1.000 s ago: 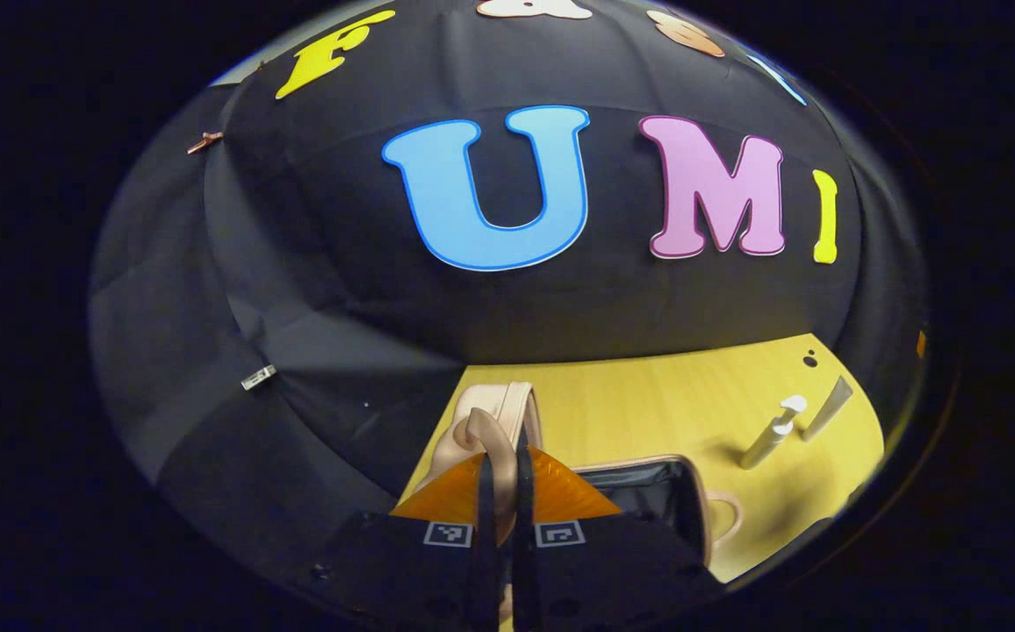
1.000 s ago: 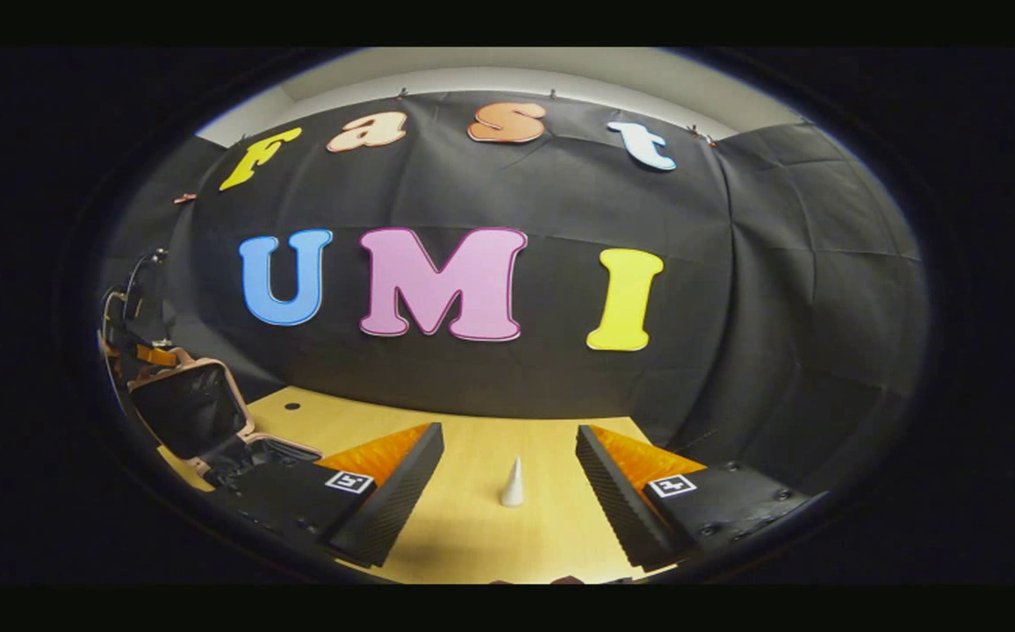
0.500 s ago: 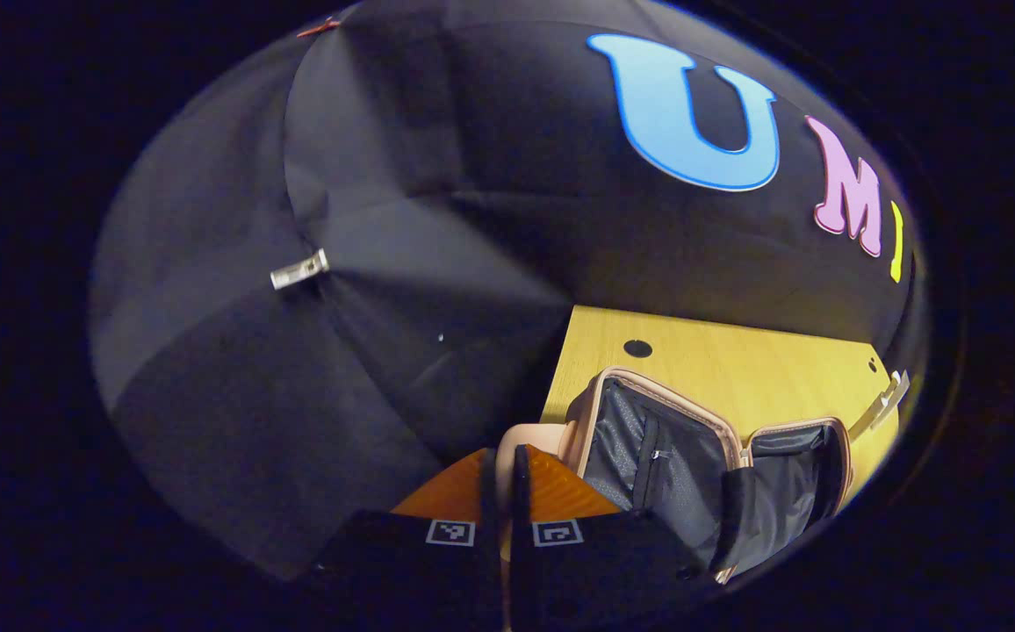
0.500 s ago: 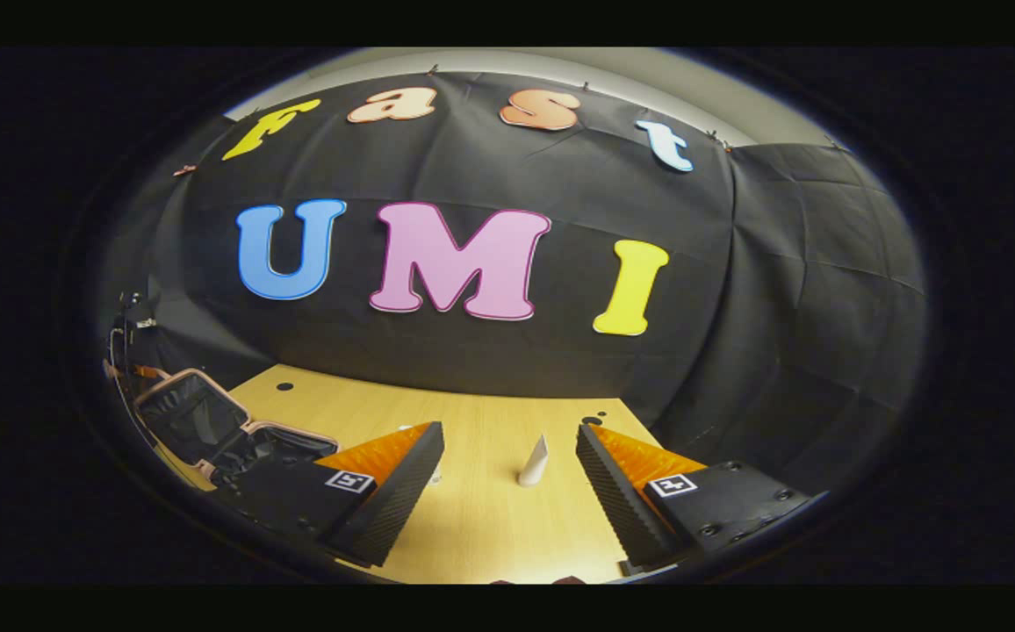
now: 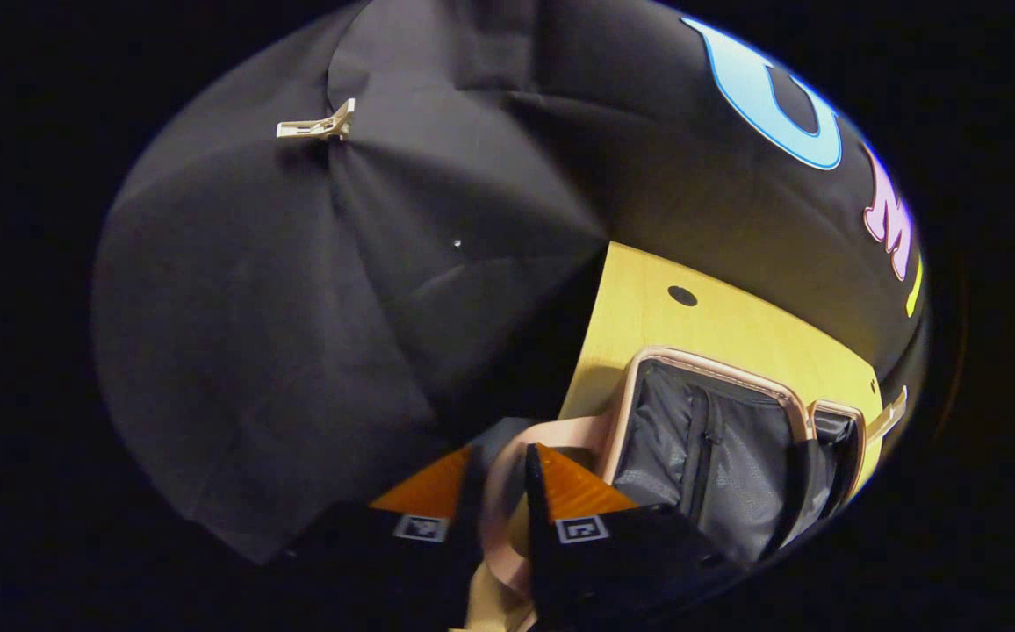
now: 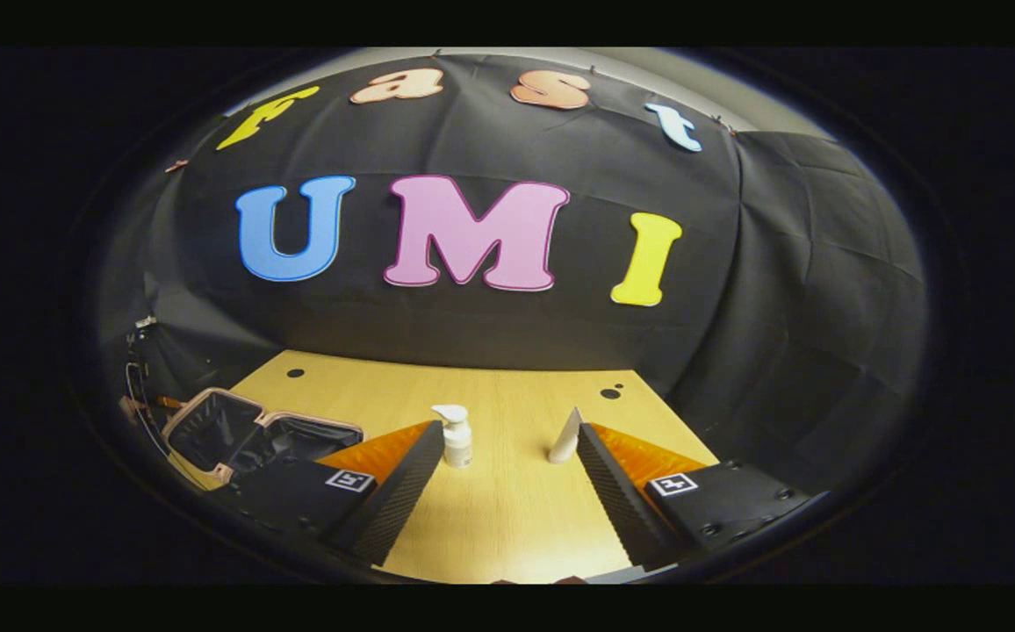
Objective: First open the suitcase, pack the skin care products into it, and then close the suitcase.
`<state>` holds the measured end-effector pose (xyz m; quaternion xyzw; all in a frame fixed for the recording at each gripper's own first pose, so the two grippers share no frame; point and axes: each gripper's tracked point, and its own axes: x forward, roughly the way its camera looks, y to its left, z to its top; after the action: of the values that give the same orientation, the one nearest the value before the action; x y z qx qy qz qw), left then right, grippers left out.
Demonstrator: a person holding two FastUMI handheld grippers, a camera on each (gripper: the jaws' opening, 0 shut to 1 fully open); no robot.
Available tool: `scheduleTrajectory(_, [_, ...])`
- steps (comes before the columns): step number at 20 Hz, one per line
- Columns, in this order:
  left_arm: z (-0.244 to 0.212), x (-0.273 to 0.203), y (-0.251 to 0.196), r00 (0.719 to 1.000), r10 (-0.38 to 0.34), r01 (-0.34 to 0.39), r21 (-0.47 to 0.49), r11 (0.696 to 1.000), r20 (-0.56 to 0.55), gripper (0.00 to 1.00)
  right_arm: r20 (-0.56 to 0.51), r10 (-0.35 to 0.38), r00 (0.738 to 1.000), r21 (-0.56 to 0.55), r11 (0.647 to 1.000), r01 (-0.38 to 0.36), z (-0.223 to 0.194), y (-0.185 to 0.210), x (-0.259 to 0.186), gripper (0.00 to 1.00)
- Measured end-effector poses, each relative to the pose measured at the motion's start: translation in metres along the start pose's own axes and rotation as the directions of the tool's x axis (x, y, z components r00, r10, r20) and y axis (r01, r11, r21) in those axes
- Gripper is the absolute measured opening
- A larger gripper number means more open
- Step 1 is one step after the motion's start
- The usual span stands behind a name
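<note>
The suitcase (image 5: 718, 439) lies open on the yellow table (image 5: 736, 329), at 4 o'clock in the left gripper view, with its dark lining exposed. The left gripper (image 5: 499, 491) has its fingers slightly apart, with the suitcase's pink handle strap (image 5: 500, 518) between them; whether both fingers press on the strap cannot be told.

In the right gripper view, the right gripper (image 6: 503, 478) is held with its fingers wide apart above the table. A white pump bottle (image 6: 456, 436) stands upright just beside its left finger, at 12 o'clock. A white tube (image 6: 564, 437) stands just beside its right finger. The open suitcase sits at 9 o'clock.
</note>
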<state>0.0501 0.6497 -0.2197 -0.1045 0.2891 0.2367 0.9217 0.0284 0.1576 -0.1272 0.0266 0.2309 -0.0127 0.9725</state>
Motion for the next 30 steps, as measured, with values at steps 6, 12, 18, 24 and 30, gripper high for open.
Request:
scheduleTrajectory(6, [0.068,-0.094,-0.098,0.946,-0.176,0.136,0.157,0.978,0.274,0.96,0.157,-0.045,0.987,-0.030,0.998,0.051,0.012,-0.011,0.010,0.96])
scheduleTrajectory(12, [0.043,-0.197,-0.287,0.837,-0.423,0.312,0.332,0.890,0.347,0.96,0.126,-0.080,0.989,0.008,0.997,0.080,-0.012,-0.031,0.043,0.97])
scheduleTrajectory(18, [-0.050,-0.231,-0.474,0.756,-0.630,0.525,0.410,0.745,0.178,0.96,0.106,-0.079,0.991,-0.059,0.995,0.086,-0.038,-0.062,0.078,0.97])
scheduleTrajectory(24, [-0.107,-0.203,-0.595,0.758,-0.651,0.554,0.483,0.678,0.046,0.96,0.058,-0.006,0.998,-0.063,0.998,0.010,-0.074,-0.083,0.150,1.00])
scheduleTrajectory(30, [-0.143,-0.133,-0.660,0.832,-0.554,0.498,0.464,0.732,-0.019,0.97,-0.034,0.095,0.995,-0.054,0.994,-0.097,-0.122,-0.088,0.225,0.97])
